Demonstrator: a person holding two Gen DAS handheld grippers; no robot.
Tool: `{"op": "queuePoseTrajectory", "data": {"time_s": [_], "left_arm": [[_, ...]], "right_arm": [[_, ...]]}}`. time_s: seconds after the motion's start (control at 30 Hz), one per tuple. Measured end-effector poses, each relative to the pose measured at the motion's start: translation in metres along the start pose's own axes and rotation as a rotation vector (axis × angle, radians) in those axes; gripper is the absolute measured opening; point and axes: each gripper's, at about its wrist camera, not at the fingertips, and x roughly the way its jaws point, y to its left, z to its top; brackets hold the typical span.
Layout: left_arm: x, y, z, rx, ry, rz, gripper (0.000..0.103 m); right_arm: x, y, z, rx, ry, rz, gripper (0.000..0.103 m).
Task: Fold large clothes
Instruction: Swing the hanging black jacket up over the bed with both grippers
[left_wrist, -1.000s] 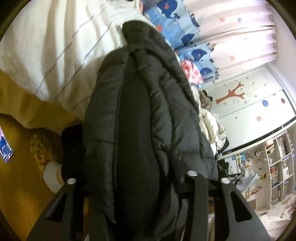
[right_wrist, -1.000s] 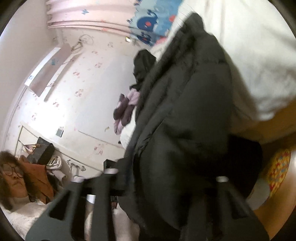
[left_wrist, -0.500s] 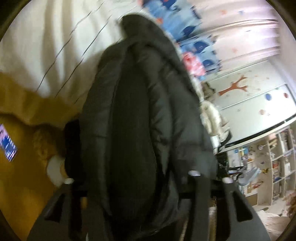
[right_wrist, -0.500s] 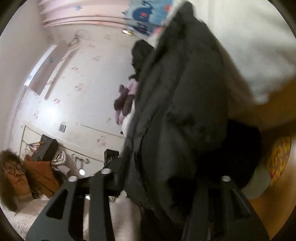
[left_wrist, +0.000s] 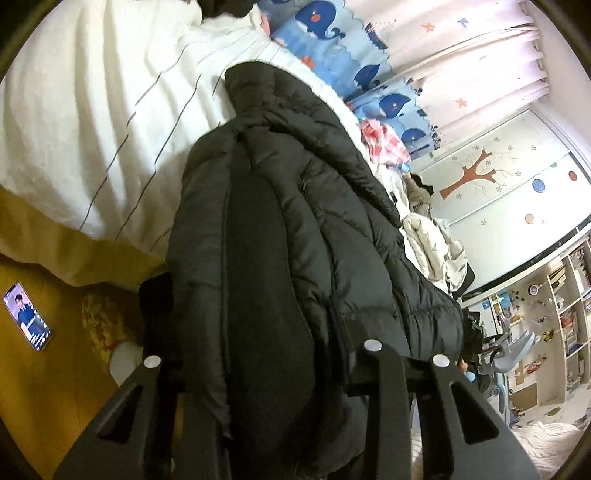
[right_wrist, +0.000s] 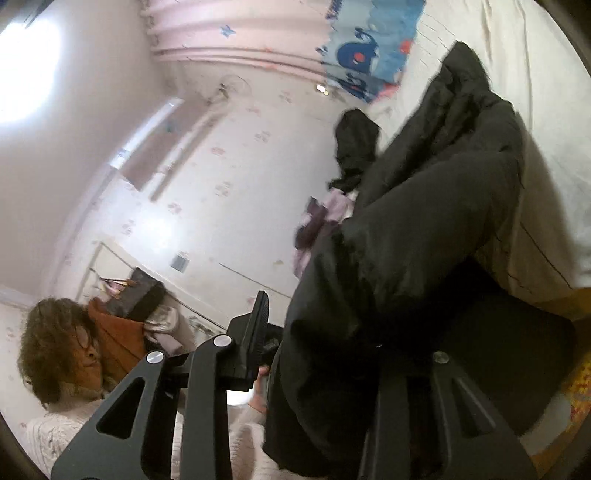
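No brand, label or readable writing shows anywhere; the phone (left_wrist: 27, 322) on the wooden floor has a lit screen, but its text is too small to make out. The black puffer jacket (left_wrist: 295, 229) lies bunched on the white striped bedding (left_wrist: 92, 110), its near end hanging into both cameras and hiding most of the fingertips. The left gripper (left_wrist: 258, 365) has the jacket between its closing jaws, and so does the right gripper (right_wrist: 332, 354); whether the pads press the cloth cannot be told. A person (right_wrist: 62, 354) sits at the lower left, partly cut off.
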Motion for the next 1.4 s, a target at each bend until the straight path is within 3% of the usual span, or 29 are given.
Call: {"op": "queuePoseTrajectory", "data": {"time_s": [0.07, 0.1, 0.13, 0.2, 0.27, 0.37, 0.5, 0.57, 0.63, 0.7, 0.83, 0.93, 1.0, 1.13, 1.23, 1.4], "left_arm": [[0.005, 0.002, -0.004, 0.007, 0.018, 0.041, 0.036], [0.009, 0.002, -0.006, 0.011, 0.024, 0.053, 0.046], [0.015, 0.003, -0.01, 0.012, 0.029, 0.062, 0.06], [0.027, 0.004, -0.018, 0.003, 0.026, 0.078, 0.074], [0.038, 0.005, -0.024, -0.004, 0.021, 0.07, 0.075], [0.043, 0.008, -0.029, -0.031, -0.016, 0.042, 0.078], [0.041, 0.015, -0.031, -0.035, -0.048, 0.005, 0.078], [0.037, 0.018, -0.033, -0.032, -0.067, -0.024, 0.068], [0.03, 0.025, -0.032, -0.059, -0.08, -0.088, 0.046], [0.021, 0.029, -0.03, -0.077, -0.094, -0.156, 0.032], [-0.01, 0.029, -0.022, -0.086, -0.155, -0.29, 0.024], [-0.015, 0.026, -0.019, -0.058, -0.145, -0.274, 0.024], [-0.008, 0.026, -0.019, -0.035, -0.104, -0.229, 0.024], [-0.001, 0.029, -0.02, -0.017, -0.022, -0.212, 0.024], [-0.008, 0.02, -0.006, -0.002, -0.025, -0.263, 0.024], [-0.024, -0.008, 0.042, 0.027, -0.096, -0.349, 0.024]], "right_arm": [[0.002, -0.005, -0.004, 0.018, 0.044, -0.062, 0.032], [0.002, -0.012, -0.008, 0.047, 0.08, -0.121, 0.041], [0.002, -0.023, -0.015, 0.092, 0.123, -0.19, 0.062], [0.003, -0.039, -0.025, 0.158, 0.174, -0.263, 0.085], [0.001, -0.052, -0.035, 0.207, 0.186, -0.285, 0.085], [-0.003, -0.057, -0.038, 0.232, 0.13, -0.234, 0.084], [-0.001, -0.042, -0.032, 0.165, 0.063, -0.205, 0.063], [0.001, -0.034, -0.02, 0.132, 0.019, -0.199, 0.051], [-0.001, -0.024, -0.013, 0.103, -0.022, -0.18, 0.043], [-0.001, -0.013, -0.006, 0.084, -0.061, -0.144, 0.039], [0.002, 0.008, 0.008, 0.045, -0.102, -0.072, 0.039], [0.004, 0.019, 0.02, 0.02, -0.119, -0.024, 0.039], [0.006, 0.018, 0.023, 0.013, -0.107, -0.03, 0.038], [0.002, 0.003, 0.02, 0.049, -0.109, -0.034, 0.038], [-0.003, 0.0, 0.02, 0.061, -0.141, 0.004, 0.038], [0.008, 0.009, 0.05, 0.02, -0.153, 0.088, 0.038]]}}
